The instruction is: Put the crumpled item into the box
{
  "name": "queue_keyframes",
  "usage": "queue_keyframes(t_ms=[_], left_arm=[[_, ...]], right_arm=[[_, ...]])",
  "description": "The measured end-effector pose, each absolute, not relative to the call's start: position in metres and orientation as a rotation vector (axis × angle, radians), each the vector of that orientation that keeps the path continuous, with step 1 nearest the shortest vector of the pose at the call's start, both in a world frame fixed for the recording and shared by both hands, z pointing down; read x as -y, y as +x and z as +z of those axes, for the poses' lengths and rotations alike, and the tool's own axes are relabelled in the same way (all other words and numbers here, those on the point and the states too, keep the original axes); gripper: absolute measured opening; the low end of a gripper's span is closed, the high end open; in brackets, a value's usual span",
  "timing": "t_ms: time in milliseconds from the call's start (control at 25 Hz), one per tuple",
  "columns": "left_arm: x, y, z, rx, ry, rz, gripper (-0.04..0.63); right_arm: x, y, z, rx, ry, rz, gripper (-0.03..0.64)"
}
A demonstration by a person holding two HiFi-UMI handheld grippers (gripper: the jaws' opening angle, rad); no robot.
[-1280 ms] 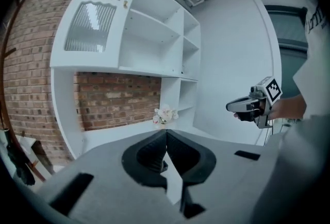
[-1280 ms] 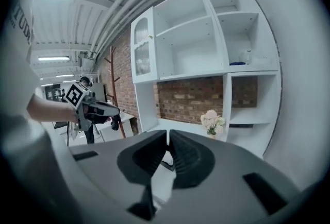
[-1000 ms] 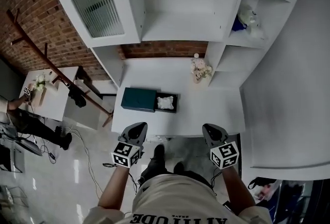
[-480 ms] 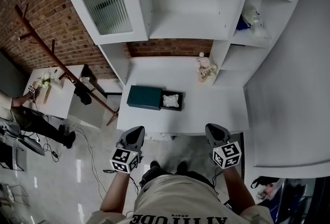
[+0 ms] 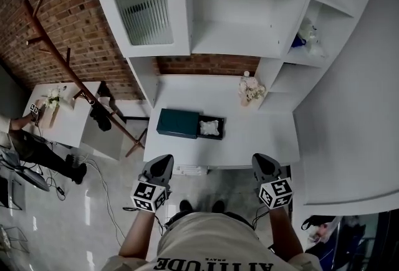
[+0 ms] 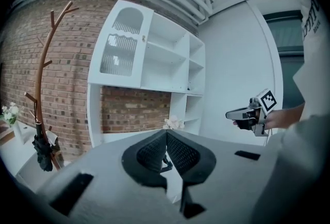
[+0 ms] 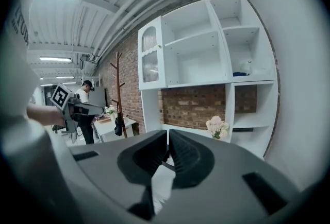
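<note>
head view: the crumpled item [image 5: 211,128] lies inside the black box [image 5: 211,118] on the bench [image 5: 262,133], beside a teal case [image 5: 177,123]; placing looks done. left gripper view: left tongs [image 6: 166,138] clenched, empty. right gripper view: right tongs [image 7: 168,140] clenched, empty. next move likely needs only a retreat.

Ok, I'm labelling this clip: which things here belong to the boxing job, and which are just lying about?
Job: white crumpled item, open black box holding it, teal case alongside, left gripper, right gripper.
Lying about: flowers, coat stand, blue thing on shelf.
</note>
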State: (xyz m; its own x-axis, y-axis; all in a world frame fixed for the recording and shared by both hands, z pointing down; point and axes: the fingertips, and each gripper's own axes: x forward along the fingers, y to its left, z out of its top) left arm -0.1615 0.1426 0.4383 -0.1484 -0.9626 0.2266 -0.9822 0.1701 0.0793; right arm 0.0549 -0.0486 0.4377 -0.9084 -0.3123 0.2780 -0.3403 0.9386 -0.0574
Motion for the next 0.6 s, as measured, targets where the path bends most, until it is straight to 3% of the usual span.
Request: queue_keyframes(t_ms=[600], left_arm=[[-0.151,-0.171,0.427,2.192,1.953,0.112,0.026]], right_arm=[[0.027,0.045,0.427,2.841,0.520,0.149,0.035]])
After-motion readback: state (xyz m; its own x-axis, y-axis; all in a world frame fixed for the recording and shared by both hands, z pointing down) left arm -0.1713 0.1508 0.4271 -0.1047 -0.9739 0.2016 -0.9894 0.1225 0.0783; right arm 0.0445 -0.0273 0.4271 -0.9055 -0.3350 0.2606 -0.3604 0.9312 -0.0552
